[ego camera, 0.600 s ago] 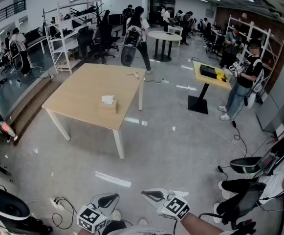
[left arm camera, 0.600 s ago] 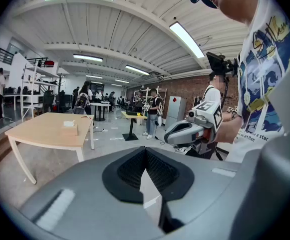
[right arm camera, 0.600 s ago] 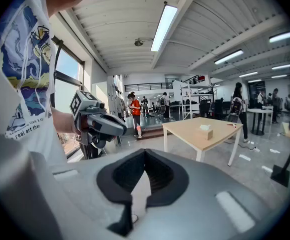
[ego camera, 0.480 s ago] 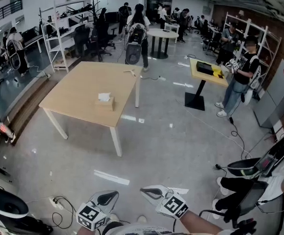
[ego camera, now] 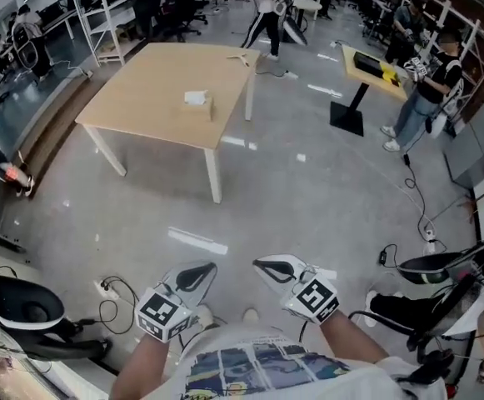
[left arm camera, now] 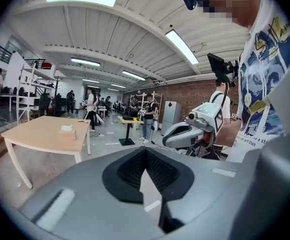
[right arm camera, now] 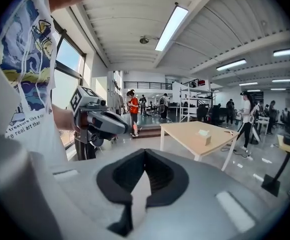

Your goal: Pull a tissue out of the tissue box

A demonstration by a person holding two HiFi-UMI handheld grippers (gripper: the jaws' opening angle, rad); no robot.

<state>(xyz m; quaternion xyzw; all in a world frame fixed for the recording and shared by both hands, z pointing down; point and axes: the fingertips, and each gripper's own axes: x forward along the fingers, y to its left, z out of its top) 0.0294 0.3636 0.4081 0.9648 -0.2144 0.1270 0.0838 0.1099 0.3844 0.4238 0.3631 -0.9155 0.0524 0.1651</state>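
Tan tissue box (ego camera: 201, 107), white tissue (ego camera: 194, 97) atop

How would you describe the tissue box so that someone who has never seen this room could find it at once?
Look for the big light wooden table standing alone on the grey floor. Near its centre sits the tissue box, small and tan. A white tissue sticking out of its top sets it apart from the flat pale item at the table's far edge.
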